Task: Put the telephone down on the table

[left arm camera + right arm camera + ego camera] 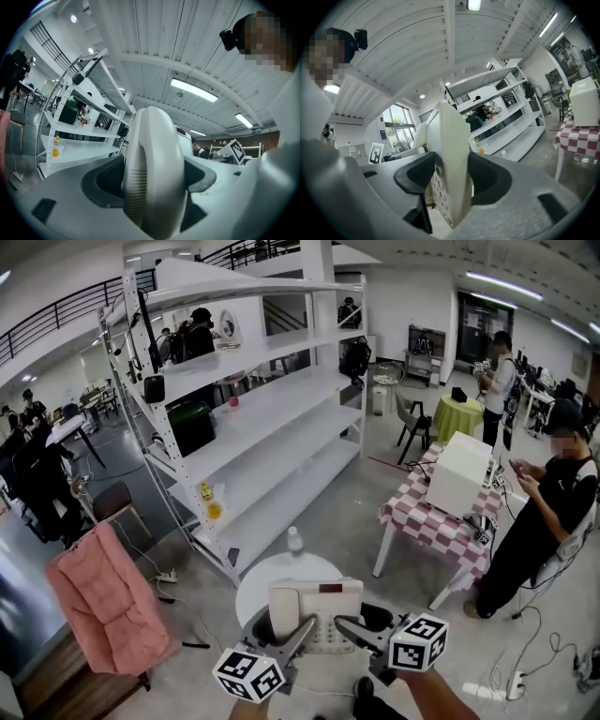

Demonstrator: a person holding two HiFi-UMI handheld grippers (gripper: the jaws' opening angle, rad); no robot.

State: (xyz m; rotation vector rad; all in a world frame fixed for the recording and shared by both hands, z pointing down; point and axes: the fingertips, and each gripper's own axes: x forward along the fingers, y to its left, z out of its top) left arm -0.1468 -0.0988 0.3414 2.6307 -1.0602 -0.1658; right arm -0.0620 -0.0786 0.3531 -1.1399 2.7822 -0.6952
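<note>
A white desk telephone [316, 613] with its handset on the left side is held between both grippers, over the near part of a round white table [272, 576]. My left gripper [306, 628] is shut on the handset side; in the left gripper view the rounded handset [152, 173] fills the space between the jaws of the left gripper [153, 190]. My right gripper [349, 624] is shut on the phone's right edge. The right gripper view shows the base [453, 159] edge-on, with the right gripper [451, 183] clamped on it. Whether the phone touches the table is hidden.
A small clear bottle [294, 540] stands at the round table's far edge. A tall white shelving unit [272, 418] rises behind it. To the right are a checkered table [427, 521] with a white box [459, 472] and a standing person [548, 512]. A pink cloth [103, 601] lies at the left.
</note>
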